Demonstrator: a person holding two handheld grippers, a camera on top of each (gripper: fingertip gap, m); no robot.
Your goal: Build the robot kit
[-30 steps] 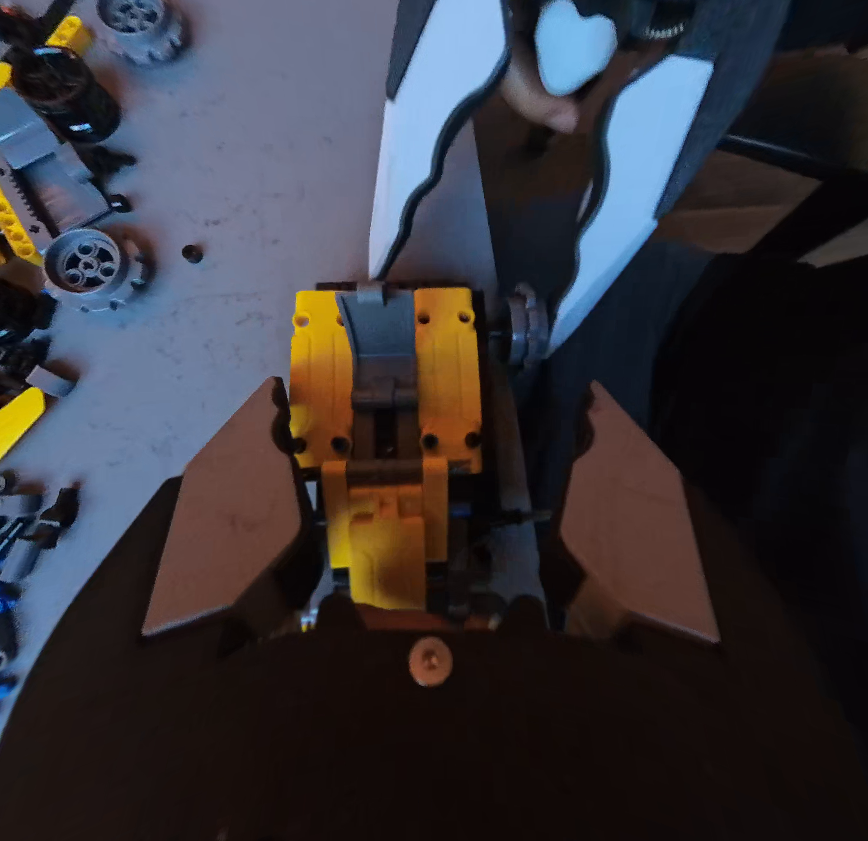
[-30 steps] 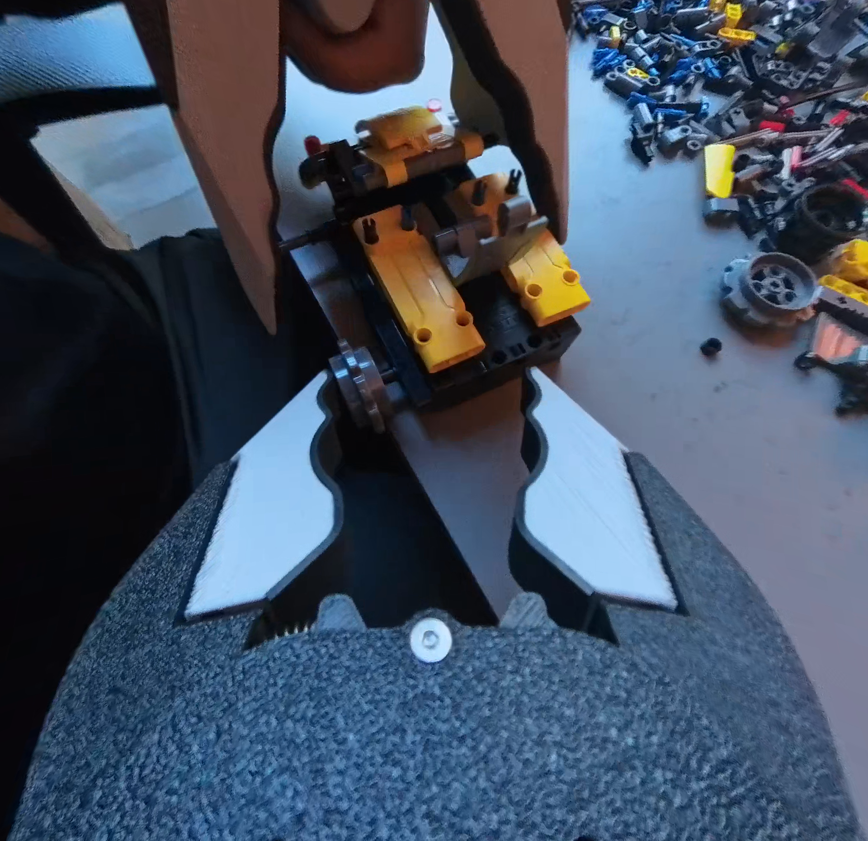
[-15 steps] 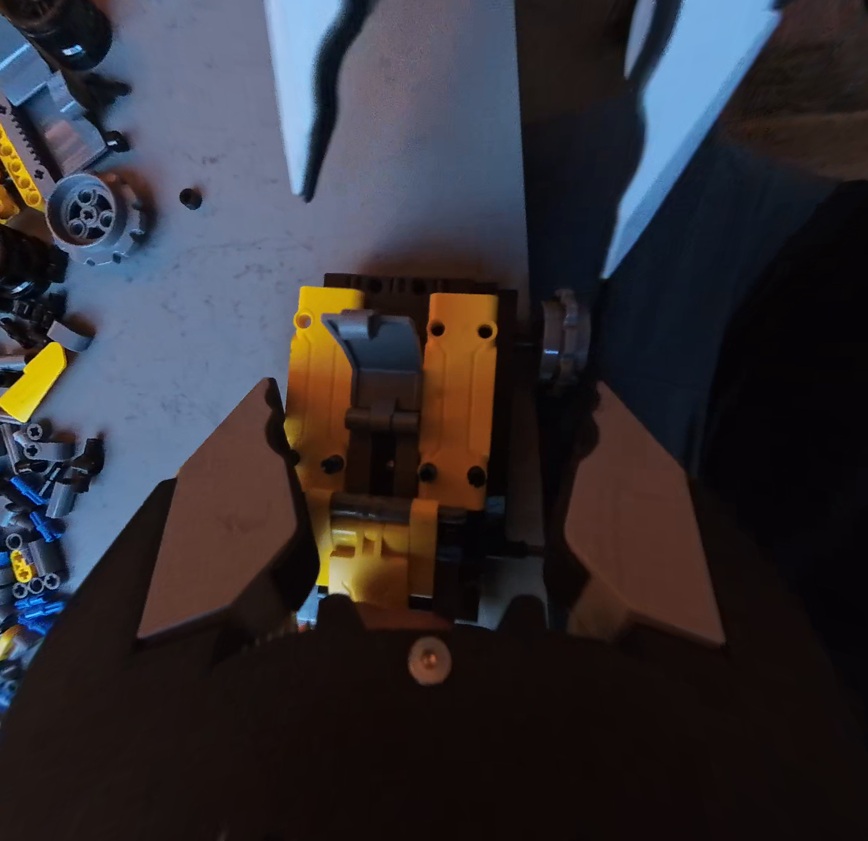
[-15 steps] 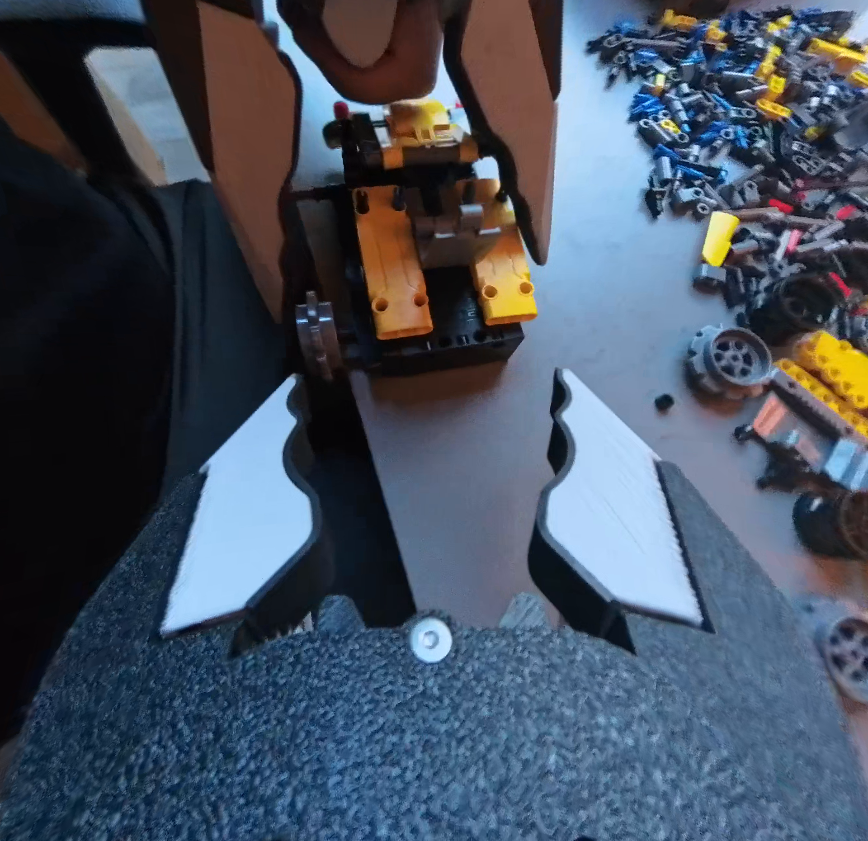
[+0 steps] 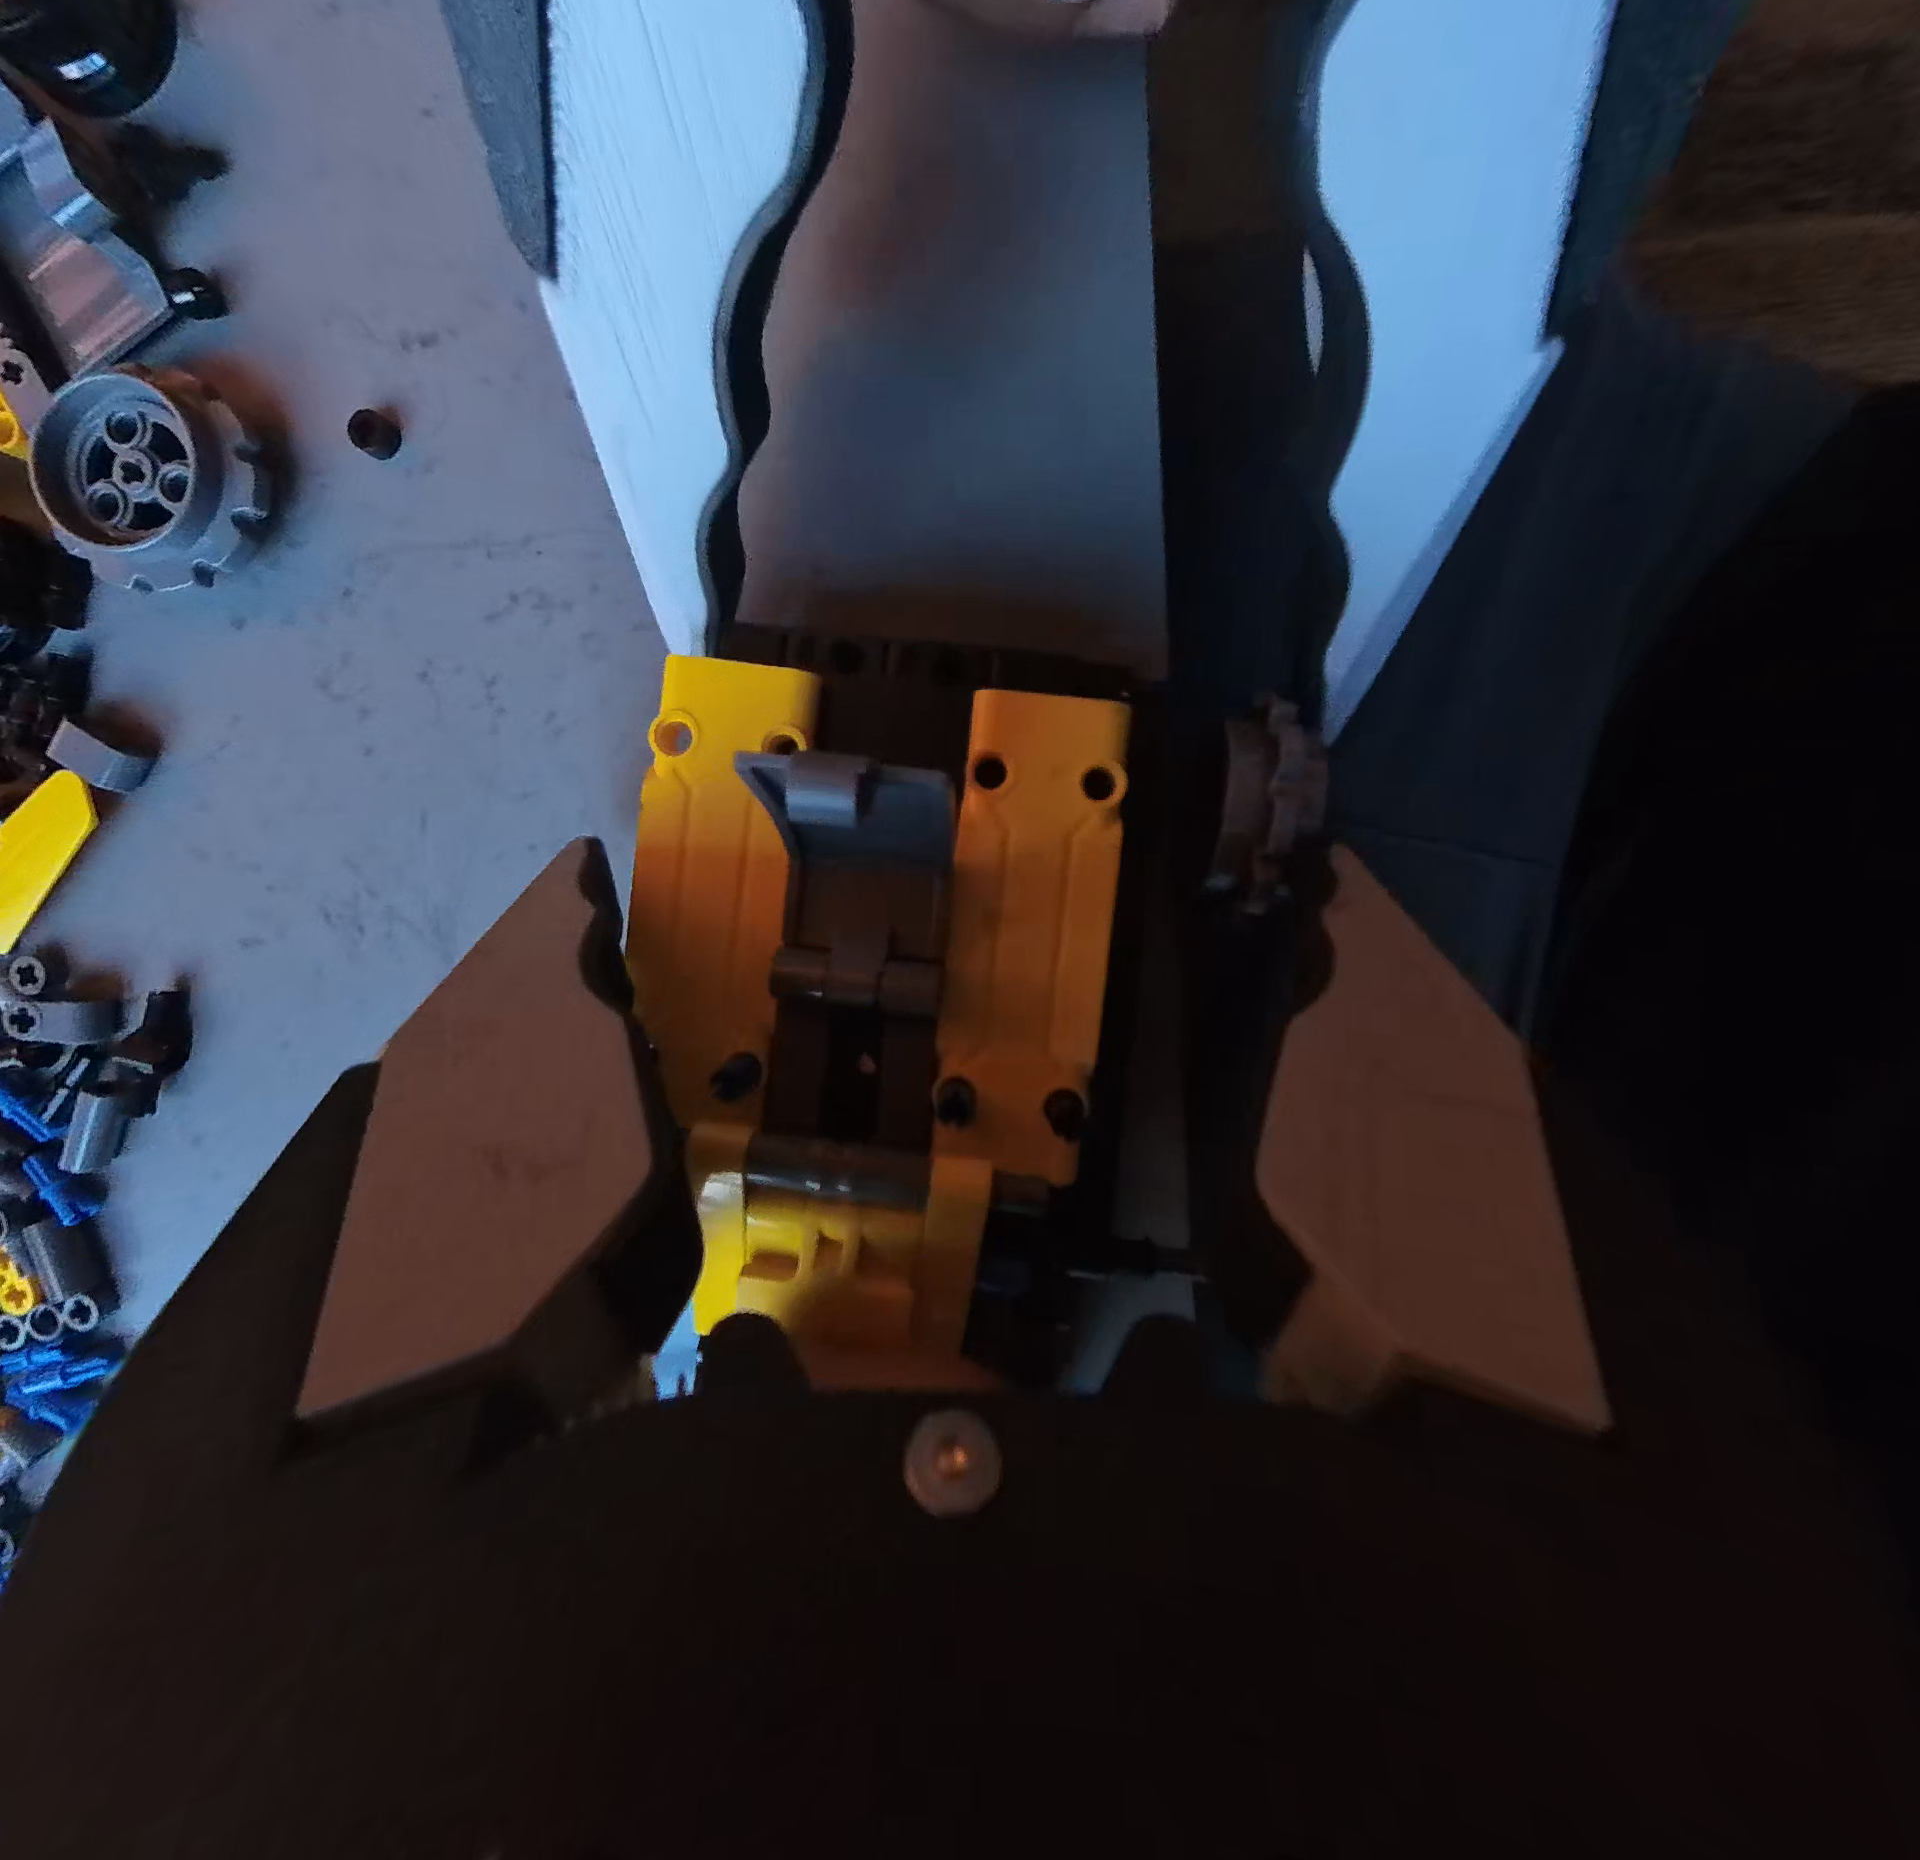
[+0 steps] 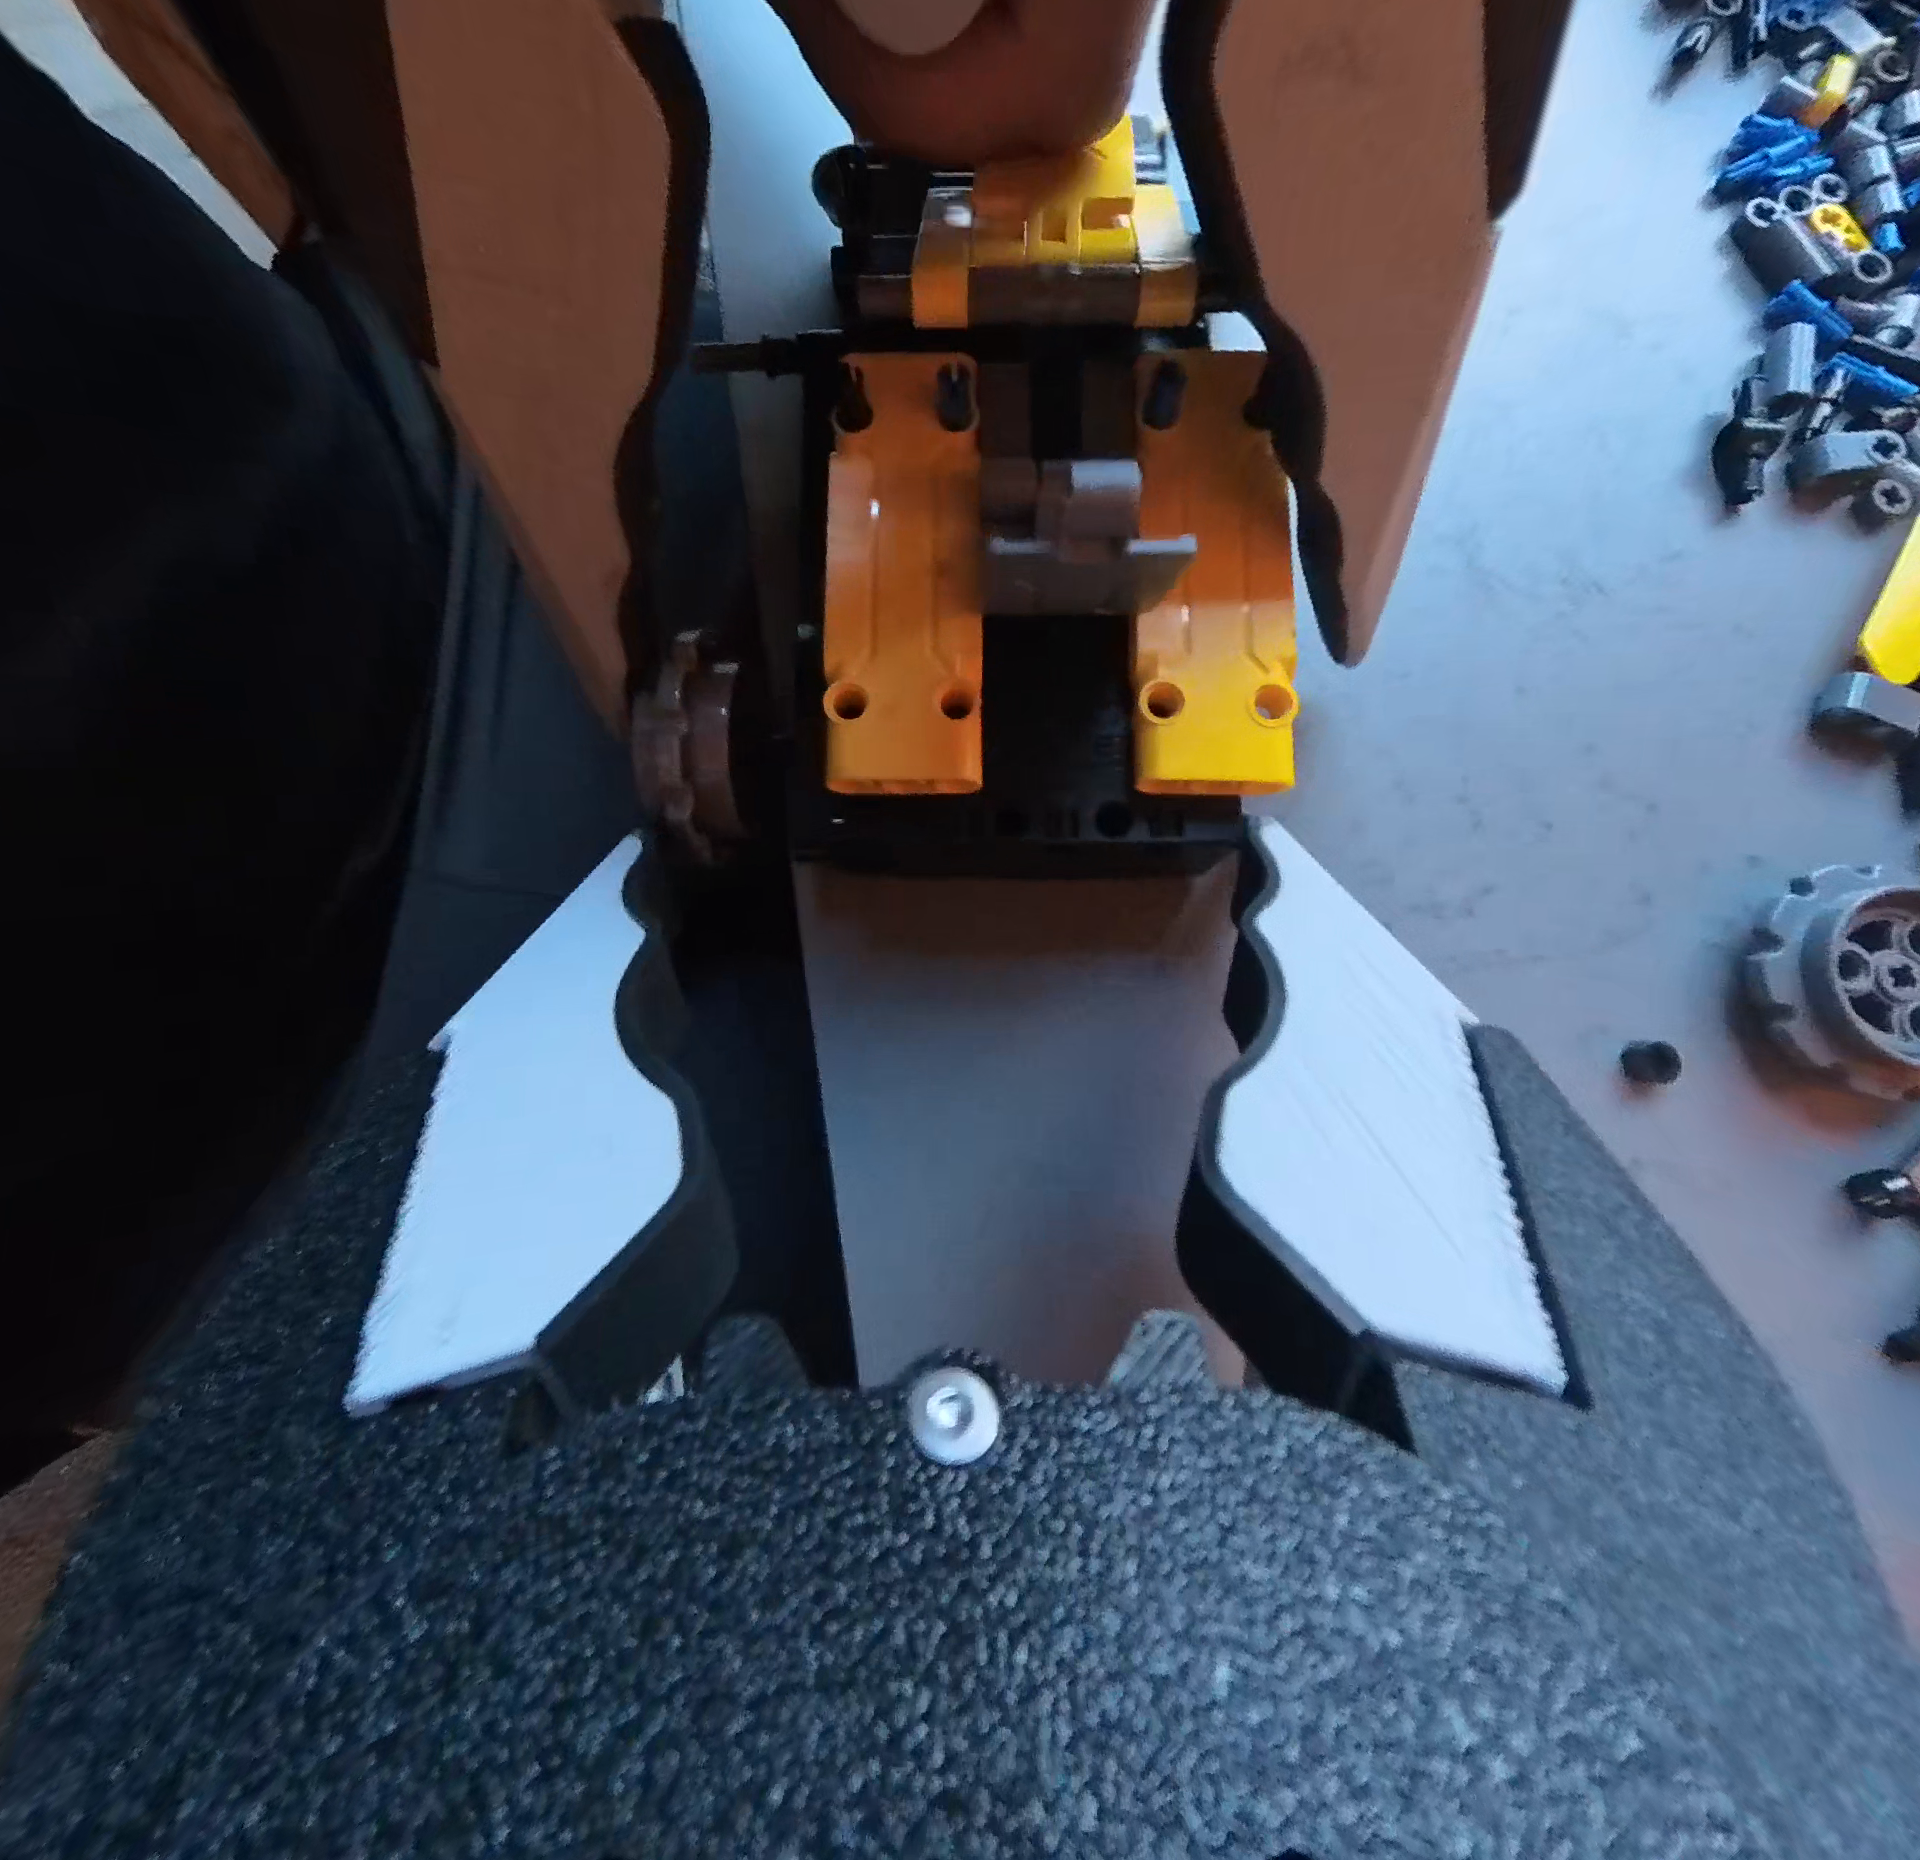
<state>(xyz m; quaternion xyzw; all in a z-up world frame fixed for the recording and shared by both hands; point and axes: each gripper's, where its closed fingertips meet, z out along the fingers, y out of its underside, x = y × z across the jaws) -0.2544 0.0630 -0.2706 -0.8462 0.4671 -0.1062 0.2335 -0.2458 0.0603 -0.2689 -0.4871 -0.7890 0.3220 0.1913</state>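
Yellow-and-black brick model (image 5: 883,979) at the edge of a grey table (image 5: 416,667), flat on its underside, two long yellow panels on top with a grey hinged piece between them. Grey gear wheel (image 5: 1262,802) on an axle at the model's side, out past the table edge.

Left gripper (image 5: 956,880): brown fingers spread wide, one to each side of the model; one fingertip right against the yellow panel, contact not certain; the other finger just beside the gear wheel, a gap between it and the model's body. Nothing clamped. In the right wrist view, same gripper (image 6: 977,657) reaching over the model from its far end.

Right gripper (image 6: 945,834): white fingers also wide apart, tips level with the model's near black end, one just beside the gear wheel, the other at the model's opposite corner. Bare table between the fingers; nothing held. In the left wrist view, these white fingers (image 5: 665,304) beyond the model's far end, tips close to its black edge.

Grey wheel hub (image 5: 130,475) and small black pin (image 5: 374,431) on the table, well apart from the model on the side away from the gear. Scattered loose bricks (image 6: 1818,200), blue, grey, black and yellow, farther out on that same side.
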